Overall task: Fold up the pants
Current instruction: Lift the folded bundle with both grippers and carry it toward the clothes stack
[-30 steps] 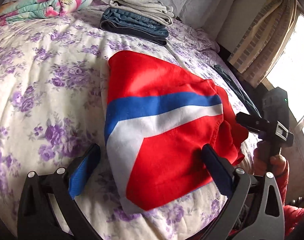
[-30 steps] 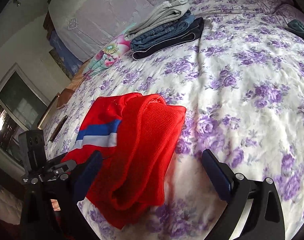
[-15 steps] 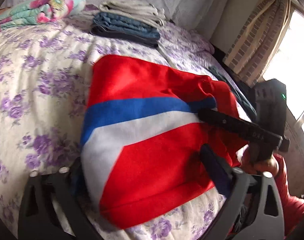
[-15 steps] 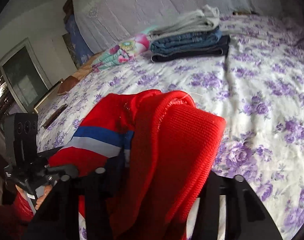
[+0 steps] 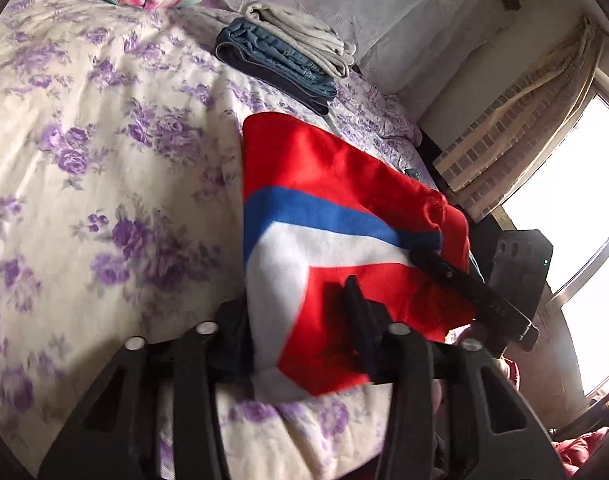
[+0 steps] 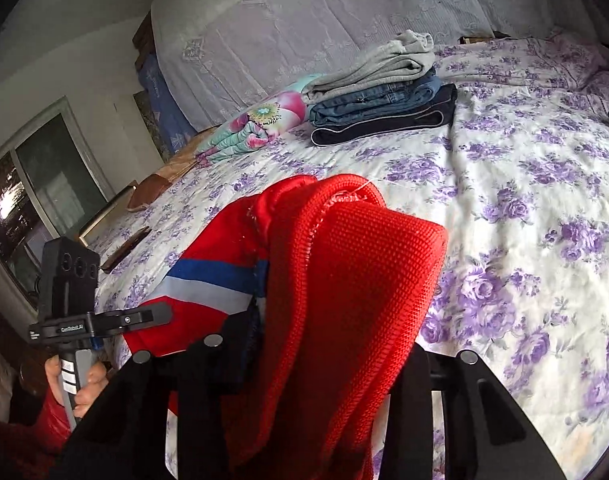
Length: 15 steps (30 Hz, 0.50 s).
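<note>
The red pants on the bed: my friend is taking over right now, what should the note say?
Left hand-held gripper: jaws closing on the near edge of the red pants.
Right hand-held gripper: jaws closing on the pants' other near corner, red mesh draped over it.
Pants lie partly folded on the flowered bedspread; folded clothes stack sits near the headboard.
Left: finish the fold, probably add to the stack.

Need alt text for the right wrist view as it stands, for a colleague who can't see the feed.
The right gripper is closing on a bunched fold of the red pants, which lie at the near edge of a purple-flowered bedspread. The left gripper is at the pants' other side; a stack of folded clothes sits beyond.
</note>
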Tool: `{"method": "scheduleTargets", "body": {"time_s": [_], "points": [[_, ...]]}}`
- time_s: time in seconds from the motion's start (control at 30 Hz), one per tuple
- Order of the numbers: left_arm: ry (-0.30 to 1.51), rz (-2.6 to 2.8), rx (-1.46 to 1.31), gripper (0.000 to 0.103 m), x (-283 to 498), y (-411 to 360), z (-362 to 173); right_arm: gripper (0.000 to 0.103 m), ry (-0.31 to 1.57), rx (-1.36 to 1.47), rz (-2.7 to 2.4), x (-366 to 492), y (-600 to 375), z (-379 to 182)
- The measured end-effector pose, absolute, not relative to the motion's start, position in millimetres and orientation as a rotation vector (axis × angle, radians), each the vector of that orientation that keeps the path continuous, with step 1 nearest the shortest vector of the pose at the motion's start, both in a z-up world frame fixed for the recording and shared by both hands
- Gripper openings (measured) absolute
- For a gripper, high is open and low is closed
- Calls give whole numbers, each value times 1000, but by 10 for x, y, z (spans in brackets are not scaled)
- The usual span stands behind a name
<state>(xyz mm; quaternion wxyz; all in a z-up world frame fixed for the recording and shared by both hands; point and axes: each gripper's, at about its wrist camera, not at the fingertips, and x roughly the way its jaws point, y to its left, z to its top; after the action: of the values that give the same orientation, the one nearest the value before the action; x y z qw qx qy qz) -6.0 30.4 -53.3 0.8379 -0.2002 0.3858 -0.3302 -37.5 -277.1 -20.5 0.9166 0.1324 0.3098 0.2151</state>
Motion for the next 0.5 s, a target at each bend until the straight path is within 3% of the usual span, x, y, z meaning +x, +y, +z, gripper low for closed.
{"method": "scheduleTargets", "body": {"time_s": [0.2, 0.23, 0.33, 0.43, 0.5], "points": [[743, -727, -258, 25, -282, 48, -355, 40, 614, 291, 421, -613, -2898, -236], [746, -727, -239, 27, -253, 19, -383, 41, 627, 306, 427, -617, -2955, -271], [826, -755, -357, 48, 44, 59, -629, 45, 695, 399, 439, -496, -3094, -398], [858, -784, -429, 49, 135, 121, -656, 45, 722, 452, 460, -442, -3140, -438], [851, -772, -393, 40, 95, 73, -613, 44, 714, 417, 444, -470, -3092, -412]]}}
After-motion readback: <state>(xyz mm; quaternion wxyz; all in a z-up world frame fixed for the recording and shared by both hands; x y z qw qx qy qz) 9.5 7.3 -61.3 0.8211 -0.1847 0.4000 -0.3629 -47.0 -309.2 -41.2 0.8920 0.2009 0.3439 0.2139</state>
